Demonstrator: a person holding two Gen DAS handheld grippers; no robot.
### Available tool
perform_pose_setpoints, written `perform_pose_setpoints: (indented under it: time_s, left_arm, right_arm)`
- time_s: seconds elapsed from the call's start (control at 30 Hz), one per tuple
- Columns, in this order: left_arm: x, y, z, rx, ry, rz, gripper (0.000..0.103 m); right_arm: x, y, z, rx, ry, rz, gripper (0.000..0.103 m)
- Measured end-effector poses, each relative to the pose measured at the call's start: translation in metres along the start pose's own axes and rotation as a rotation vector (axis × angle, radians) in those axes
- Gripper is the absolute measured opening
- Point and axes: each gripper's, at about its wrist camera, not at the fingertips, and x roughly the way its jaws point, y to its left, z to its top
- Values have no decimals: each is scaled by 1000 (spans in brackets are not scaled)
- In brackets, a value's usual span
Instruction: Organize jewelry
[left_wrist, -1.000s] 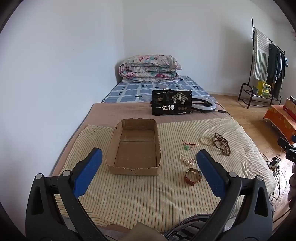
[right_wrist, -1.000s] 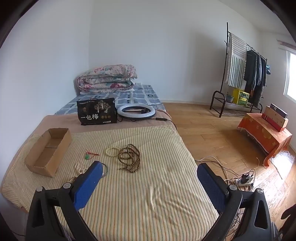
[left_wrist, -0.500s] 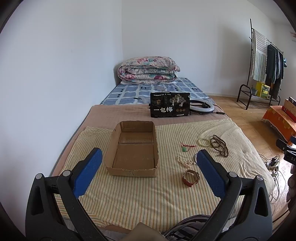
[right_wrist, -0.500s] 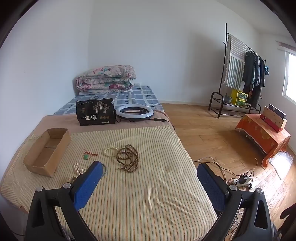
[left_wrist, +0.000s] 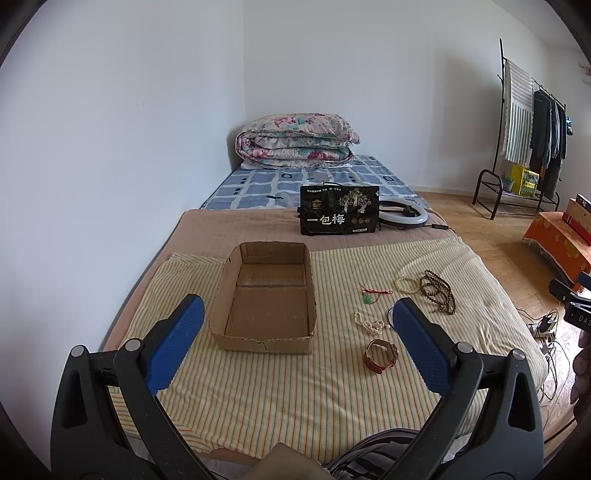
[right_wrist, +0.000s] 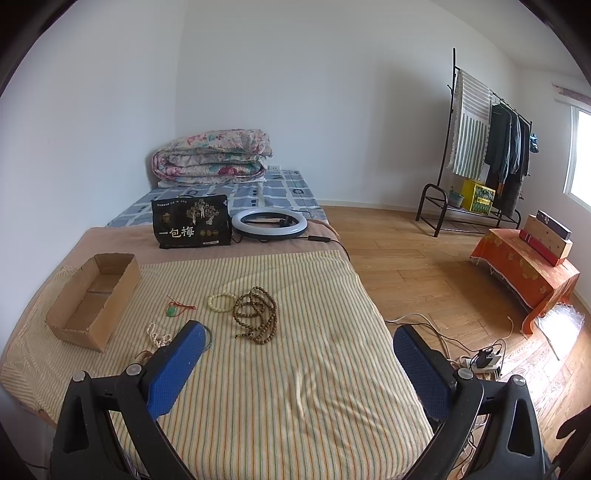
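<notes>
An empty cardboard box (left_wrist: 264, 299) (right_wrist: 94, 299) sits on the striped blanket (left_wrist: 280, 391). To its right lie a brown leather watch (left_wrist: 380, 356), a pearl string (left_wrist: 369, 325) (right_wrist: 158, 336), a green pendant on red cord (left_wrist: 371, 295) (right_wrist: 175, 308), a pale bead bracelet (left_wrist: 406, 283) (right_wrist: 221, 302) and dark wooden beads (left_wrist: 437, 291) (right_wrist: 256, 315). My left gripper (left_wrist: 297, 325) hangs open above the near edge of the bed, in front of the box. My right gripper (right_wrist: 299, 349) is open too, nearer than the beads, holding nothing.
A black printed bag (left_wrist: 339, 215) and a ring light (right_wrist: 269, 223) stand behind the blanket, with a folded quilt (left_wrist: 295, 140) at the headboard end. Right of the bed are wooden floor, cables and a power strip (right_wrist: 484, 360), a clothes rack (right_wrist: 480, 147) and an orange-draped stand (right_wrist: 528, 273).
Both views have drawn back and risen slightly, so the box and jewelry sit a little farther off. Nothing on the bed has moved; both grippers stay open.
</notes>
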Motion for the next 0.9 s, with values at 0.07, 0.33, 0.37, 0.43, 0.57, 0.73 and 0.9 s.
perform_pose_setpoints:
  time_s: [0.07, 0.33, 0.37, 0.43, 0.57, 0.73, 0.9]
  left_arm:
    - [2, 2, -1, 0, 1, -1, 103]
    - [0, 1, 0, 1, -1, -2, 103]
    - [1, 2, 0, -1, 0, -1, 103]
    - [1, 2, -1, 0, 0, -2, 103]
    - [-1, 0, 1, -2, 1, -2, 103]
    - [1, 3, -1, -1, -1, -3, 103]
    - [-1, 1, 2, 0, 0, -3, 103]
  right_arm:
    - [0, 1, 0, -1, 1, -1, 103]
    - [1, 1, -2, -7, 4, -3, 103]
    - [1, 1, -2, -7, 5, -2, 103]
    - [1, 2, -2, -9, 8, -2, 103]
    - [0, 3, -2, -11, 8, -4, 103]
    - [0, 3, -2, -11, 9, -4, 103]
    - [0, 3, -2, -12, 9, -4, 103]
